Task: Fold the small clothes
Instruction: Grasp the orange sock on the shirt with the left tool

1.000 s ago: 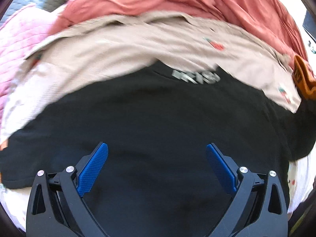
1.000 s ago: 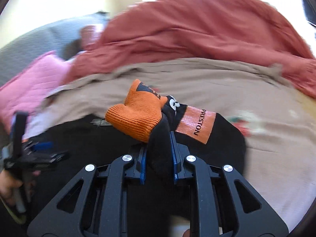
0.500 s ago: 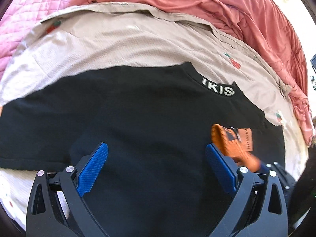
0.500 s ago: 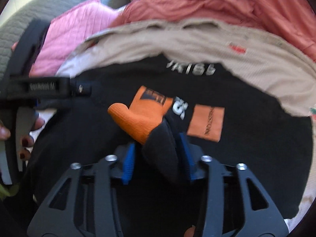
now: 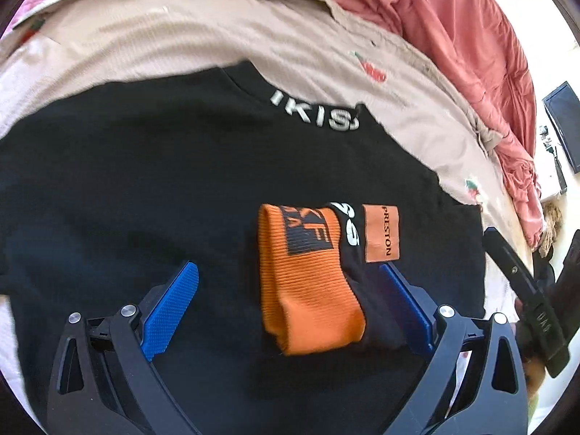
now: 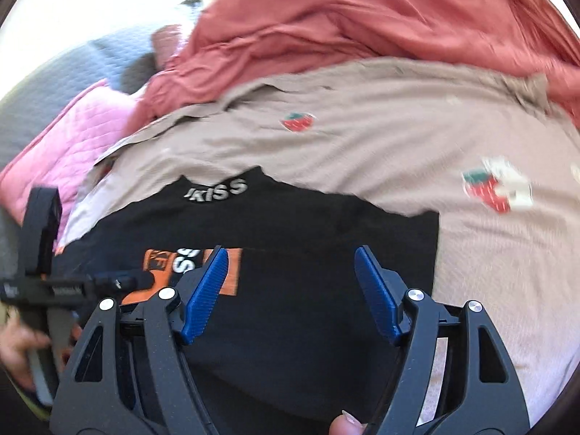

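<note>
A second ago the right gripper (image 6: 290, 290) pinched the sock (image 5: 308, 282) up in the air. Its jaws have just been opening, and now the sock lies on the black shirt (image 5: 145, 188) with nothing between those jaws.

In the left wrist view, on the left side, the black shirt is spread flat. It lies on a tan shirt (image 5: 181, 36) with little strawberries on it, and a big red cloth (image 5: 453, 36) is bunched up behind that. In the middle sits the left gripper (image 5: 286, 282). Its jaws are wide open and hold nothing. The sock lies between them, close to the right jaw, but the blue pads do not press on it. Far to the right, the right gripper shows as a dark shape at the edge.

In the right wrist view, the left gripper is at the far left, in a hand (image 6: 18, 344). The sock peeks out just left of the right gripper's jaws, which stand well apart over bare black shirt.

The sock looks done, or nearly. It is folded over into a short, thick bundle. It is orange with ribs and black letters, and a black part with white marks and an orange tag reading PRESTON is on its right side. The black and tan shirts are still flat, so they likely need folding next.
</note>
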Demonstrator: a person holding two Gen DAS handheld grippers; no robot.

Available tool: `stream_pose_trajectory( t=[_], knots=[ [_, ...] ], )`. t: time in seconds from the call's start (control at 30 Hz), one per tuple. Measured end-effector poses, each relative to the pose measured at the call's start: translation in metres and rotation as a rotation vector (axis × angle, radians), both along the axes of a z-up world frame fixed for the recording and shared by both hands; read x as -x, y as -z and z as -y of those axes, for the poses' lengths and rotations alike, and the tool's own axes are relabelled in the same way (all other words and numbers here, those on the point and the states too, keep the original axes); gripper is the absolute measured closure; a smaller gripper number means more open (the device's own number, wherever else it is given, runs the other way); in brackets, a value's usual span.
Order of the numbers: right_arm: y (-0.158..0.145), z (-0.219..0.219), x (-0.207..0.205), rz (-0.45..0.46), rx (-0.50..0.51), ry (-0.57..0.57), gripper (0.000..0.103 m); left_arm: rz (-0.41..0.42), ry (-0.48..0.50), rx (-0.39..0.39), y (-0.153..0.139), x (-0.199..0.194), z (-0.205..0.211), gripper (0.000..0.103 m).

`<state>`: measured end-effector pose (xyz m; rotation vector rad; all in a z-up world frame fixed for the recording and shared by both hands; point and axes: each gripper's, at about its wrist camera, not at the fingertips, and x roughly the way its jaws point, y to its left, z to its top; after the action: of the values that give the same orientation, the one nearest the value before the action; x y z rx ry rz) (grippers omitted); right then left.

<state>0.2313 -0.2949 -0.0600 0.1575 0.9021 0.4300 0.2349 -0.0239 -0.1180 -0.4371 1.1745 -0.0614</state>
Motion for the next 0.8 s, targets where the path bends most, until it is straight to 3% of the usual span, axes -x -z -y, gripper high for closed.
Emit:
stream_pose_trajectory(
  t=[0.07,0.13,0.17,0.2,0.23,0.33,0.37,0.4,0.43,0.63,0.8],
  knots=[
    [0.005,-0.001,-0.002,-0.020,-0.004,0.007,0.038,0.006,0.005,-0.033,0.005,-0.002,0.011,0.007],
    [0.008,-0.004,-0.001,-0.016,0.012,-0.006,0.038,0.023,0.012,-0.085,0.004,-0.004,0.021,0.030],
    [0.009,-0.004,-0.001,-0.009,0.032,-0.011,0.038,0.020,0.007,-0.110,0.003,-0.005,0.022,0.034],
    [0.010,-0.006,-0.002,-0.004,0.045,-0.014,0.038,0.024,0.003,-0.111,0.004,-0.005,0.023,0.041],
    [0.010,-0.007,-0.002,-0.002,0.049,-0.016,0.038,0.031,0.010,-0.095,0.001,-0.007,0.022,0.055],
    [0.010,-0.006,-0.001,0.000,0.049,-0.005,0.038,0.050,0.034,-0.116,-0.005,-0.006,0.020,0.066],
    [0.010,-0.004,-0.002,0.003,0.047,0.003,0.038,0.062,0.037,-0.132,-0.009,-0.004,0.020,0.074],
    [0.009,-0.002,-0.003,0.005,0.045,0.012,0.038,0.077,0.042,-0.121,-0.012,-0.002,0.017,0.088],
    [0.009,-0.001,-0.004,0.007,0.041,0.018,0.038,0.097,0.050,-0.087,-0.016,0.000,0.014,0.089],
    [0.005,0.022,-0.009,0.015,-0.005,0.109,0.038,0.177,0.005,-0.091,-0.048,0.012,-0.023,0.092],
    [0.006,0.028,-0.011,0.008,-0.019,0.136,0.038,0.244,-0.109,-0.166,-0.076,0.023,-0.073,0.092]
  ],
)
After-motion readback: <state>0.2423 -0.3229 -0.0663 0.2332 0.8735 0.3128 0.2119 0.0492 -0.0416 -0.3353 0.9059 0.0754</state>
